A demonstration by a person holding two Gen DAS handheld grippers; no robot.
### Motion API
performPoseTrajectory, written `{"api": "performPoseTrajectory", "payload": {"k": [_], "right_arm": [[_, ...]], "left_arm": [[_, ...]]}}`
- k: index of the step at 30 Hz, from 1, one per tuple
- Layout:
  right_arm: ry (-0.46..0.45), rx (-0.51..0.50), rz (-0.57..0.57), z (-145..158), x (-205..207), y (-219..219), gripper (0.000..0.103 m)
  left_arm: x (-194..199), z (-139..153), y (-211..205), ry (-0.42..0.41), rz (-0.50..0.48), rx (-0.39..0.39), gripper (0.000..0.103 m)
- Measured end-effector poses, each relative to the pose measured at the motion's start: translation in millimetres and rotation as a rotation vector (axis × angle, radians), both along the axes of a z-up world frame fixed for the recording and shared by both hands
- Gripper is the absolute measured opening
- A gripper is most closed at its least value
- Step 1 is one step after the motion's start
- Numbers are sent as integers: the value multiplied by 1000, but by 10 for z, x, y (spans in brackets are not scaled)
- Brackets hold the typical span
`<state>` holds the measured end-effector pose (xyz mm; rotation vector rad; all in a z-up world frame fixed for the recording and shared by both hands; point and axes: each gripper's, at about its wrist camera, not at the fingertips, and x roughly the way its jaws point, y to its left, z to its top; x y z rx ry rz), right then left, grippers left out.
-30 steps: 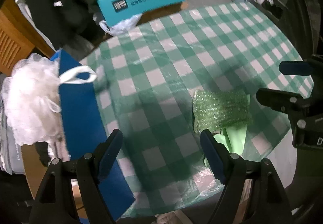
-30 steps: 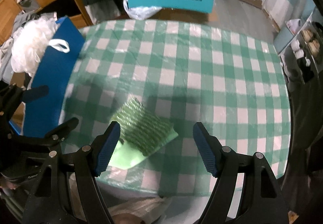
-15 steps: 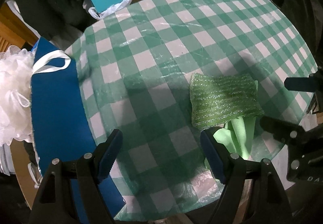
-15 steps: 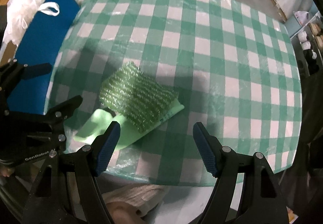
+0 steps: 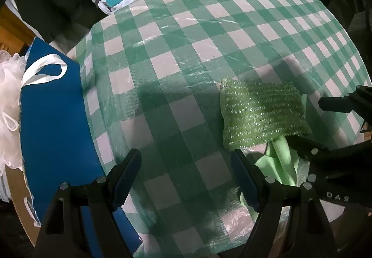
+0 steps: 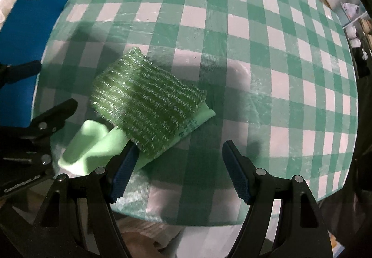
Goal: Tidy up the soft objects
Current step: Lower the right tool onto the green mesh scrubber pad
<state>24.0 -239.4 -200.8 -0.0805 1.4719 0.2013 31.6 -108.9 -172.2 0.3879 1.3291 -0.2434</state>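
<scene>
The sparkly green scouring pad (image 6: pixel 145 104) lies on top of the light green cloth (image 6: pixel 93 144) near the front edge of the checked surface (image 6: pixel 255 48). Over the last second both cameras have closed in on this pile; the pile itself has not moved. The right hand-held gripper (image 6: pixel 176 172) is wide open, its left finger touching the cloth edge. The left hand-held gripper (image 5: pixel 186 179) is wide open beside the pile, holding nothing. Judgement: a grasp is imminent. The blue bag (image 5: pixel 53 118) stands at the surface's left.
</scene>
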Motion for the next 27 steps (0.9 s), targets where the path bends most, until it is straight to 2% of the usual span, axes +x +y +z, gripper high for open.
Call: {"api": "performPoseTrajectory", "payload": {"k": [11, 20, 27], "right_arm": [[-17, 22, -37, -146, 322, -66, 75], [-68, 55, -107, -158, 524, -255, 75], [-75, 85, -135, -142, 583, -344, 75]], "left_arm": [[115, -90, 15, 30, 16, -8, 81], [344, -49, 62, 13, 64, -39, 81], [514, -58, 85, 10, 92, -50, 81]]}}
